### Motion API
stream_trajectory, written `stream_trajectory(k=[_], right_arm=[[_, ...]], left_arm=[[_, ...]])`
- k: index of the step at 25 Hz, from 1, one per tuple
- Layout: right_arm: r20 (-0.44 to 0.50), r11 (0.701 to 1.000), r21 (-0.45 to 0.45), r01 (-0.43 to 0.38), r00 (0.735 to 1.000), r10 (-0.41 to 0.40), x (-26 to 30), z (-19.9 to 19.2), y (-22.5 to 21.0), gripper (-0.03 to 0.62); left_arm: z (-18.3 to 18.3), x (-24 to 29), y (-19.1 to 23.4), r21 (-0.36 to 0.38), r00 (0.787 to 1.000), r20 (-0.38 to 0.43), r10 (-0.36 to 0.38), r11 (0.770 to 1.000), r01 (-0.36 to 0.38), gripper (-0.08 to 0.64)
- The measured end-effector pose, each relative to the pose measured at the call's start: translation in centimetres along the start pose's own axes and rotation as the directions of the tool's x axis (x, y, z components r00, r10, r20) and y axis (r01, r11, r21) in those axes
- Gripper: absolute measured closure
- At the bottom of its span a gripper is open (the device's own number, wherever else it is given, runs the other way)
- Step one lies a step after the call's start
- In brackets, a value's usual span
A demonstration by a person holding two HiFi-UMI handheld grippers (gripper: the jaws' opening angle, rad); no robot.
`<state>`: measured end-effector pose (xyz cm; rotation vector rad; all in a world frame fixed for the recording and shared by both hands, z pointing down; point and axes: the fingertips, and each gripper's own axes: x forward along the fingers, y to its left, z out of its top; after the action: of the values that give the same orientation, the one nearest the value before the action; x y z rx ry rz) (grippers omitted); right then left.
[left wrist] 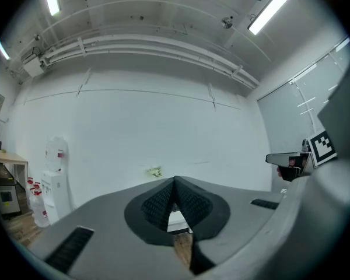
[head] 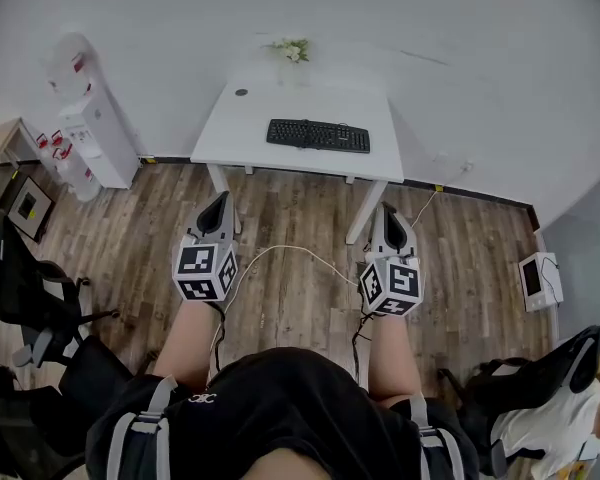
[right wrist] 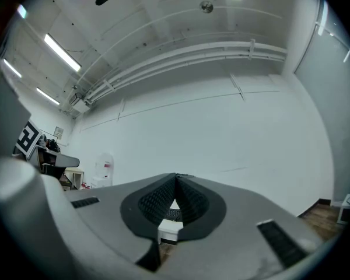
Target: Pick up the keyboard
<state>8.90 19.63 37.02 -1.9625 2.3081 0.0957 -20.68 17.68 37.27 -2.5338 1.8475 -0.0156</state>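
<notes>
A black keyboard lies on a white desk against the far wall, a good way ahead of me. My left gripper is held level over the wooden floor, left of the desk's near edge, jaws shut and empty. My right gripper hangs level at the right, also shut on nothing. In the left gripper view the shut gripper points at the wall, and the desk shows below its tips. Past the shut tips of the right gripper, the keyboard peeks through on the desk.
A small vase of flowers stands at the desk's back edge. A water dispenser and a low cabinet are at the left wall. Office chairs sit at both lower corners. A white cable runs across the wooden floor.
</notes>
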Motion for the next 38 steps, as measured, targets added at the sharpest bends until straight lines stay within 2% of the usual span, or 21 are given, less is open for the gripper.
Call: stream_trajectory(k=[12,22,28,38], right_arm=[[0.008,0.999,-0.006,0.05,0.999,-0.05,-0.2,-1.4,3.5,0.589],[0.048,0.998,-0.007,0.063,0.997,-0.062,2.4,-1.6,3.1,0.589],[0.053,0.998,-0.012,0.064,0.997,-0.063,6.8,-2.7,1.5,0.589],[0.042,0.998,0.008,0.055,0.998,-0.055,17.2,-4.9,-4.2,0.589]], left_arm=[[-1.1,0.1,3.2,0.016,0.998,0.008,-0.067,0.998,0.066,0.549],[-0.9,2.1,4.4,0.039,0.996,0.041,-0.074,0.997,0.073,0.549],[-1.5,6.2,5.3,0.042,0.997,0.044,-0.057,0.998,0.055,0.549],[-2.9,17.4,5.9,0.023,1.0,0.016,-0.026,0.999,0.025,0.549]])
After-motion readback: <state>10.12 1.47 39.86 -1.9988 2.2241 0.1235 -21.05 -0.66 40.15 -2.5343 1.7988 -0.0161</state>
